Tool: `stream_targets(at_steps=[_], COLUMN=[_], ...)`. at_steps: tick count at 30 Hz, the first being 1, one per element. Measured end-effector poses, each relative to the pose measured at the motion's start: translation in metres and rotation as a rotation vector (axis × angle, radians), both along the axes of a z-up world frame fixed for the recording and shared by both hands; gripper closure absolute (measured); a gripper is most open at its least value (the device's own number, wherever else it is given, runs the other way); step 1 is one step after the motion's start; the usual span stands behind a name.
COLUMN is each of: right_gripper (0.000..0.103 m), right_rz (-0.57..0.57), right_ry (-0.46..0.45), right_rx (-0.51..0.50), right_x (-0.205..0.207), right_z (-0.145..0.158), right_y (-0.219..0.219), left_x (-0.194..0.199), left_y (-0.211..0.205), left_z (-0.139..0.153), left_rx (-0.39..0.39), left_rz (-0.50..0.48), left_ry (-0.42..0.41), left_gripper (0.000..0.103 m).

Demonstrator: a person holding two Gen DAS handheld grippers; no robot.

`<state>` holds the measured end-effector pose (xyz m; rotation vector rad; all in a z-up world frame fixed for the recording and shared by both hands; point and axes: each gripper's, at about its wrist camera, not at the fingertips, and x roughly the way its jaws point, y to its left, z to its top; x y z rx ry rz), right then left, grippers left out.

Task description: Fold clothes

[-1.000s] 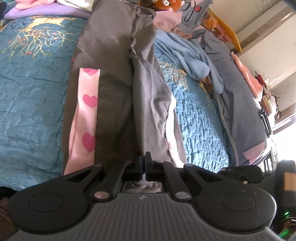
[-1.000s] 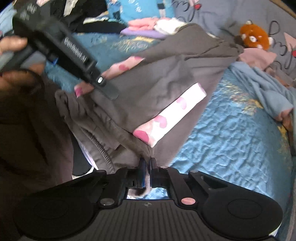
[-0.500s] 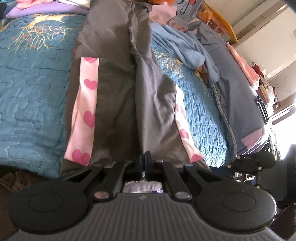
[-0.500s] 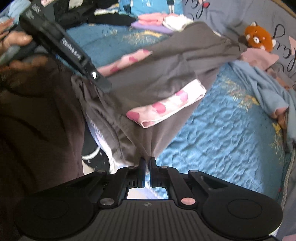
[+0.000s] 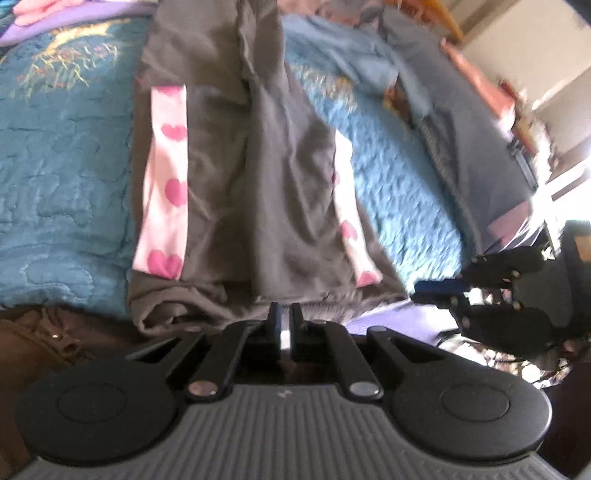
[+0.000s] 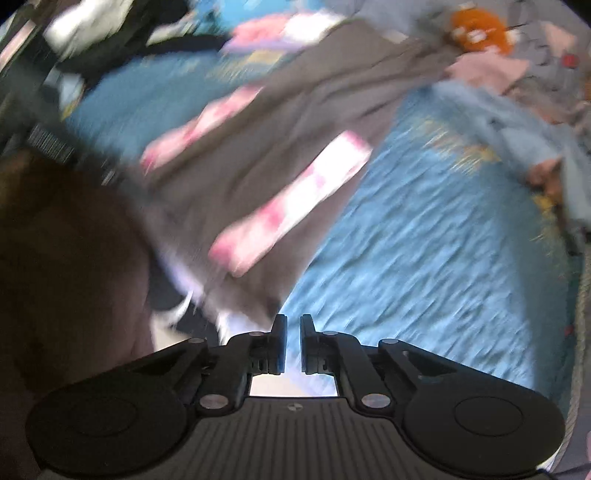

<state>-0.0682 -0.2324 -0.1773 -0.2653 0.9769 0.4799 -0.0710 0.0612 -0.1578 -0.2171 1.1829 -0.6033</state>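
Note:
Grey trousers (image 5: pixel 258 166) with pink heart-print side stripes (image 5: pixel 166 184) lie stretched along the blue quilted bed, waistband toward me at the bed's near edge. My left gripper (image 5: pixel 284 312) sits just short of the waistband, jaws slightly parted, nothing between them. My right gripper (image 6: pixel 293 325) is slightly open and empty, at the trousers' (image 6: pixel 266 155) right waist corner; this view is blurred. The right gripper also shows in the left wrist view (image 5: pixel 436 286), at the right of the waistband.
The blue quilt (image 5: pixel 55 166) covers the bed. A light blue garment (image 6: pixel 517 122), an orange plush toy (image 6: pixel 480 29) and folded pink and purple clothes (image 6: pixel 269 33) lie at the far end. A grey sheet (image 5: pixel 472 147) hangs along the right side.
Both grippers pulled the waistband toward me, straightening the trousers, then let go and opened slightly. The second heart stripe now lies flat on the right.

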Motion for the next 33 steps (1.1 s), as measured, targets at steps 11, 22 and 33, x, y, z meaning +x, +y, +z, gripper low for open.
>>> stream_targets(at_steps=[11,22,33], right_gripper=[0.060,0.054,0.062], right_rz=[-0.254,-0.332,-0.475], right_ry=[-0.204,-0.229,-0.128], right_rx=[0.324,0.247,0.083], right_x=[0.135,0.351,0.482], right_z=[0.063,0.065,0.025], right_y=[0.000,0.037,0.070], left_x=[0.044,0.073,0.087], left_y=[-0.019,-0.047,-0.038], left_z=[0.022,-0.014,-0.028], left_rx=[0.051,0.119,0.025], left_rz=[0.043,-0.017,-0.022], left_ry=[-0.150,-0.151,-0.094], left_gripper=[0.062,0.045,0.045])
